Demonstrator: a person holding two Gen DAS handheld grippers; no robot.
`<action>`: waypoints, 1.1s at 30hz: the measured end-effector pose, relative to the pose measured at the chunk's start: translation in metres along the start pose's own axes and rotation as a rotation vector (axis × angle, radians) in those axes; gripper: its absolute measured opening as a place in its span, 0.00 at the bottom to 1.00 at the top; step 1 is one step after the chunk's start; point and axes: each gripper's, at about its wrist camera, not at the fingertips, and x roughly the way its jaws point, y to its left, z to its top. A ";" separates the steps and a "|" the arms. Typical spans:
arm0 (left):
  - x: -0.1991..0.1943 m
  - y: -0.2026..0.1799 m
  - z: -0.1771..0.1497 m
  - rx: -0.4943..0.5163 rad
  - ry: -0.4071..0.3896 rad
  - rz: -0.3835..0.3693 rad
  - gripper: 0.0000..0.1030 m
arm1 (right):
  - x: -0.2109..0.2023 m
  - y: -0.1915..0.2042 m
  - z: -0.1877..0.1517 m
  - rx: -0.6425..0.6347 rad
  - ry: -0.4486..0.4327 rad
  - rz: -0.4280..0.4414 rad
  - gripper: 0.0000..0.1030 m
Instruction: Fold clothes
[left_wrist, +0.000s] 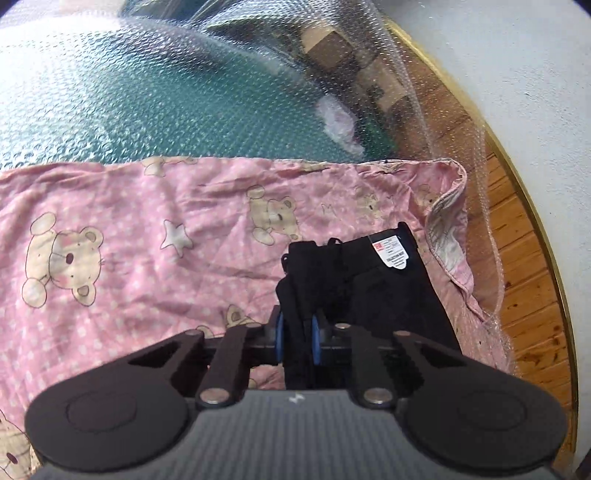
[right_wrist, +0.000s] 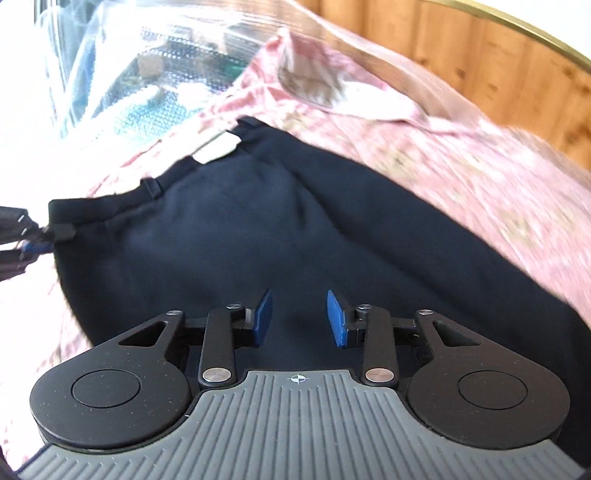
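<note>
Left gripper (left_wrist: 297, 334) clamps dark navy fabric trousers (right_wrist: 280, 229) on pink bear-print sheet (left_wrist: 129, 229); right gripper (right_wrist: 300, 318) hovers, jaws apart, empty.

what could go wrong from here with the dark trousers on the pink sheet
The left gripper pinches only a bunched edge of the dark trousers, so the cloth might slip out if pulled. The right gripper is open above the fabric and holds nothing; closing there could also catch the pink sheet underneath.
</note>
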 end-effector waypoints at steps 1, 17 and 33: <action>-0.003 -0.004 0.000 0.024 -0.009 -0.010 0.13 | 0.008 0.002 0.009 0.003 0.000 -0.006 0.34; -0.010 -0.165 -0.177 1.262 0.120 -0.438 0.11 | 0.013 -0.143 -0.041 0.781 0.019 0.374 0.58; 0.007 -0.134 -0.219 1.478 0.217 -0.337 0.11 | 0.018 -0.104 -0.056 0.558 0.075 -0.022 0.57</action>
